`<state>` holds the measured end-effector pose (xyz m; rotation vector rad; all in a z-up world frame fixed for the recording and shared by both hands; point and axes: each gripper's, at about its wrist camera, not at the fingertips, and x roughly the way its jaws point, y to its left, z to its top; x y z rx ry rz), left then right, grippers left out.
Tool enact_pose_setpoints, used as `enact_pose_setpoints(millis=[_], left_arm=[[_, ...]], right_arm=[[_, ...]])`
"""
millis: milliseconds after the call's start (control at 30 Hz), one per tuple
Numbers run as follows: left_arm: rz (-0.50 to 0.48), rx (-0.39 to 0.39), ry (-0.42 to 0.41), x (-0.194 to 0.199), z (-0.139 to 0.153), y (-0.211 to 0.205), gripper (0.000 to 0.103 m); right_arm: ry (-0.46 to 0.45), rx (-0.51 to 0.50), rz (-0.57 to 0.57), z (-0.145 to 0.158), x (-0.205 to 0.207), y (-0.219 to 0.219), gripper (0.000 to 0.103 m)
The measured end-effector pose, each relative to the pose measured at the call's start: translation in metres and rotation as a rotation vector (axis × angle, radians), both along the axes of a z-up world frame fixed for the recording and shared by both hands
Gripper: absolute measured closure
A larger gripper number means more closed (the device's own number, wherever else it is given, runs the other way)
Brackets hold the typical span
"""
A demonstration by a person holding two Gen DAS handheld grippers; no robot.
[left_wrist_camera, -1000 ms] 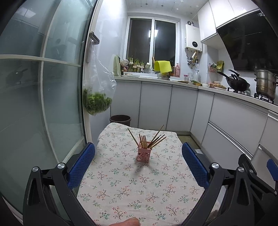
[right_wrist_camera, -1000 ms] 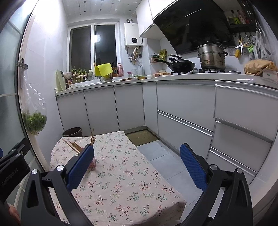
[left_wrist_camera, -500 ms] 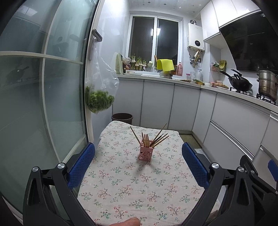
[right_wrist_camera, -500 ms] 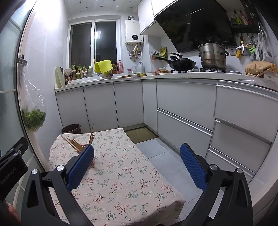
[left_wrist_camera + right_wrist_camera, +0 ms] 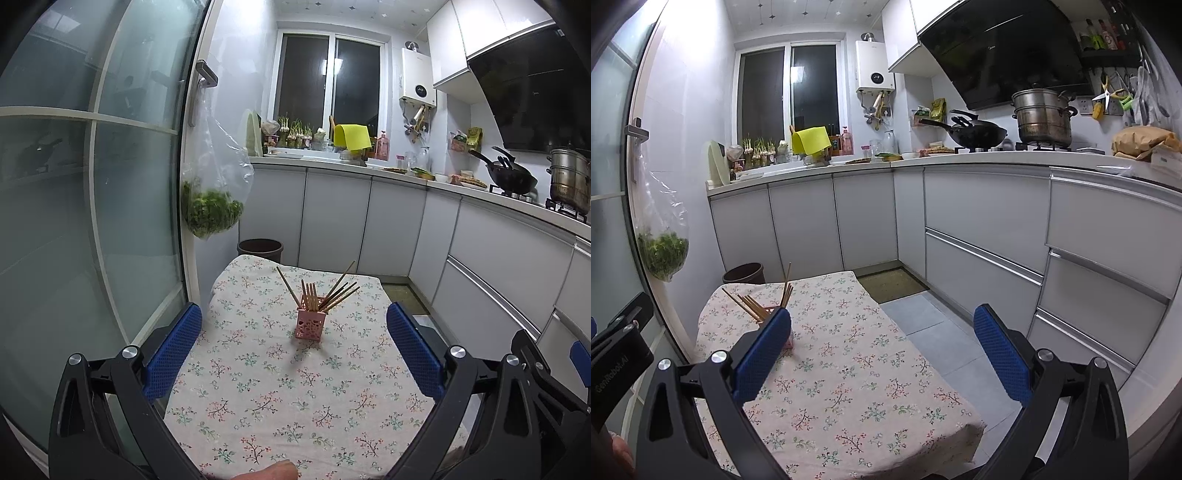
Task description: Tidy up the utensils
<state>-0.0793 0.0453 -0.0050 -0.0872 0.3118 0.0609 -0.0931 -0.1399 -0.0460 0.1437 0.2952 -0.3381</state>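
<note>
A small pink perforated holder (image 5: 309, 324) stands upright near the middle of the floral-cloth table (image 5: 280, 387). Several wooden chopsticks (image 5: 325, 293) fan out of its top. My left gripper (image 5: 293, 347) is open, held above the table's near half, well short of the holder, nothing between its blue pads. My right gripper (image 5: 882, 349) is also open and empty, over the table's right side. In the right wrist view its left pad hides most of the holder (image 5: 789, 341); only the chopsticks (image 5: 757, 304) show above it.
A glass sliding door (image 5: 92, 221) runs along the table's left, with a bag of greens (image 5: 212, 212) hanging from its handle. A dark bin (image 5: 260, 251) stands beyond the table. White cabinets (image 5: 979, 229) and a tiled floor strip (image 5: 934, 332) lie to the right.
Both views have tilted slightly upward and drawn back a little; the holder now sits lower in the left wrist view. Both grippers have stayed open and empty.
</note>
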Motion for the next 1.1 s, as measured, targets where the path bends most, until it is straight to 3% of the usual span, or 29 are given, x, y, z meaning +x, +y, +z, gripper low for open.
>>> enact_pose_setpoints(millis=[1100], left_arm=[[0.008,0.017,-0.01,-0.0023,0.0001,-0.0022,0.007]], right_arm=[[0.009,0.006,-0.027,0.0046,0.0007,-0.0057,0.007]])
